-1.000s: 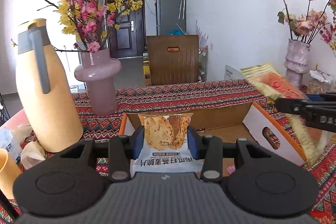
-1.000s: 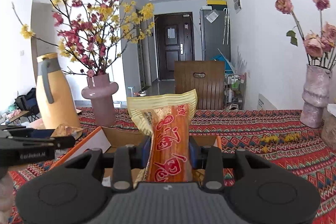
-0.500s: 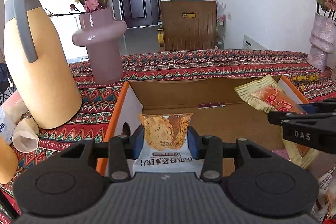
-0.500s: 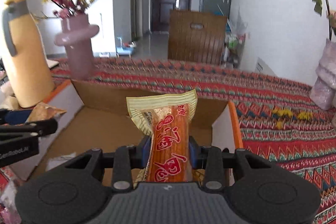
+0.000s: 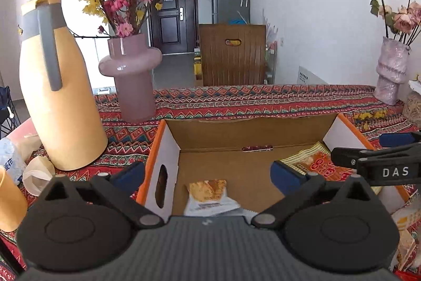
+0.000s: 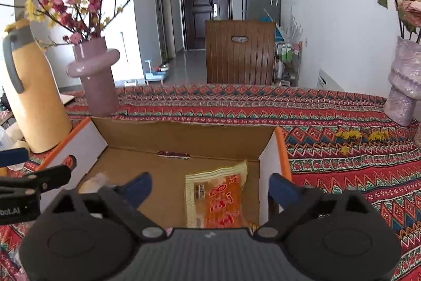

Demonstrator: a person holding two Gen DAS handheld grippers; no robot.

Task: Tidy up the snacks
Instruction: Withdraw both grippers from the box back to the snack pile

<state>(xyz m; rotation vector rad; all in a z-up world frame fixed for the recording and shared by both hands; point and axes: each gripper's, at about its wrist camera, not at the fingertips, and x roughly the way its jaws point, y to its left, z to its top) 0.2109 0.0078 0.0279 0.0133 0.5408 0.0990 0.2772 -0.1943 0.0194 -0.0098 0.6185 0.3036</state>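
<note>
Left wrist view: left gripper (image 5: 208, 177) jaws have just sprung wide, nothing clamped; biscuit packet (image 5: 209, 198) now lies loose below, on the cardboard box (image 5: 215, 134) floor.
Right wrist view: right gripper (image 6: 210, 187) jaws just opened wide too; orange snack packet (image 6: 219, 198) dropped flat beneath, by the box's right wall.
Meaning: both snacks delivered.

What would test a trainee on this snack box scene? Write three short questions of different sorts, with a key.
1. True or false: the left gripper clamps the biscuit packet.
2. Where does the orange snack packet lie? A) on the tablecloth B) in the cardboard box C) beside the pink vase
3. Fill in: the right gripper has its jaws ____.

Key: 1 false, the jaws have just opened and the packet lies in the box; 2 B; 3 open, just released.
</note>
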